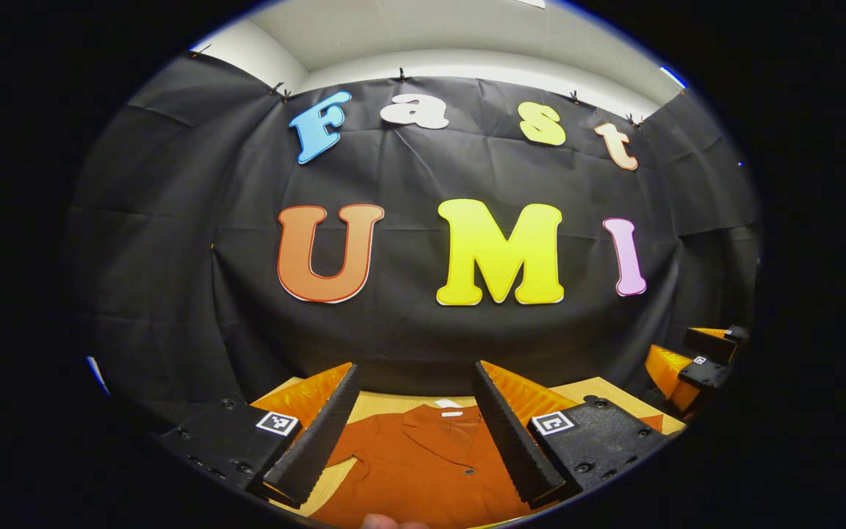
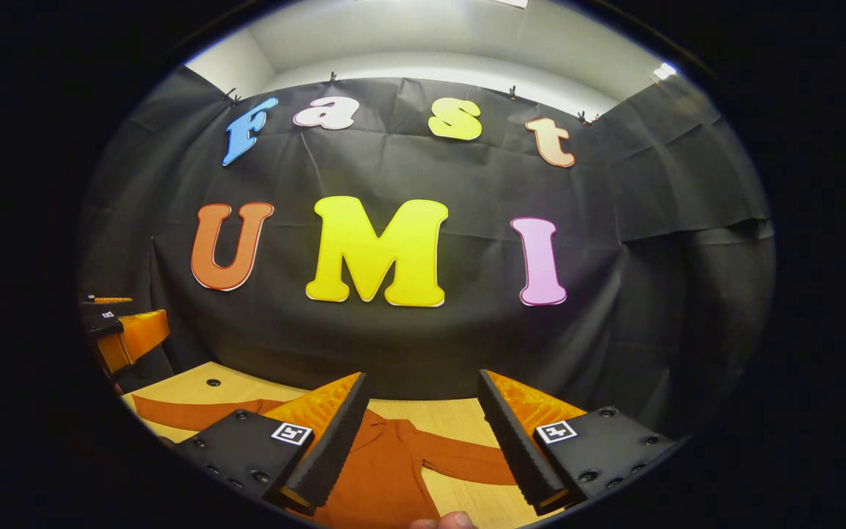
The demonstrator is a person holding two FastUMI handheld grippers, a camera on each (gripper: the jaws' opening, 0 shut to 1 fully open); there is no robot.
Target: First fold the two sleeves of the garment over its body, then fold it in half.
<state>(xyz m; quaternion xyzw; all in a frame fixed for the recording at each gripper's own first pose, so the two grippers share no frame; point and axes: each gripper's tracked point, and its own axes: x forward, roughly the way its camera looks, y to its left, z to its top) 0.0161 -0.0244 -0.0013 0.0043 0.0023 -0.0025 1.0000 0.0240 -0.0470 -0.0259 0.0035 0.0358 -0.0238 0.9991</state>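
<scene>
In the left gripper view, the left gripper (image 1: 417, 430) is hovering above the wooden table (image 1: 386, 405) and is pointing forward toward the black cloth wall (image 1: 408, 330). Its two fingers are standing wide apart, and nothing is sitting between them. Below the gap, the rust-orange shirt (image 1: 423, 463) is lying flat on the table, with its collar (image 1: 446, 415) toward the wall and its buttoned front facing up. One sleeve (image 1: 335, 452) is reaching out to the left, under the left finger. A fingertip (image 1: 386, 522) of the person is showing at the bottom edge. At the right edge of this view, the right gripper (image 1: 709, 360) is hanging at a similar height, well apart from the left one.

In the right gripper view, the right gripper (image 2: 423, 433) is also held level above the table (image 2: 423, 408), with its fingers spread wide and empty. The shirt (image 2: 386, 470) is lying under it, one sleeve (image 2: 467, 463) stretching to the right between the fingers and the other sleeve (image 2: 195, 413) stretching far to the left. Both sleeves are lying unfolded beside the body. The left gripper (image 2: 118, 327) is showing at the left edge. A fingertip (image 2: 445, 522) is peeking in at the bottom.
</scene>
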